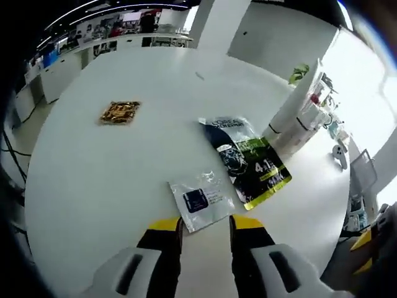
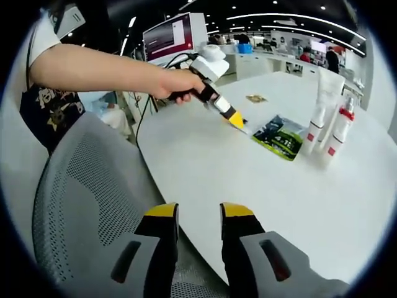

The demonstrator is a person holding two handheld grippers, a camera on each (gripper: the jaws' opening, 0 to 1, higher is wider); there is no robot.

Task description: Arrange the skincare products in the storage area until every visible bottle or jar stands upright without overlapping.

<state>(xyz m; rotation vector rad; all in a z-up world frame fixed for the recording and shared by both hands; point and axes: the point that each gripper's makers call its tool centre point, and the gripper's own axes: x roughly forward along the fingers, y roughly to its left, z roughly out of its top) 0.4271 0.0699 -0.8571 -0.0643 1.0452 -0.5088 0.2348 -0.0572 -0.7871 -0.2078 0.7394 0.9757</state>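
On the white round table [image 1: 93, 180] a small white sachet [image 1: 201, 200] with a dark label lies flat, its near edge between the yellow tips of my left gripper [image 1: 206, 225], which is open. Beside it lies a dark and green packet [image 1: 248, 162], also flat. A gold-brown packet [image 1: 120, 112] lies farther off to the left. White tubes [image 1: 291, 115] stand upright at the right. In the right gripper view a hand holds the left gripper [image 2: 236, 120] low over the table near the dark packet [image 2: 280, 136]; two tubes [image 2: 317, 118] stand beyond. My right gripper [image 2: 200, 214] is open, off the table edge.
A grey mesh chair [image 2: 80, 186] sits under my right gripper, against the table's near edge [image 2: 186, 230]. A person's arm [image 2: 99, 68] reaches across from the left. A monitor [image 2: 177, 34] stands behind. More small bottles [image 1: 322, 115] cluster past the tubes.
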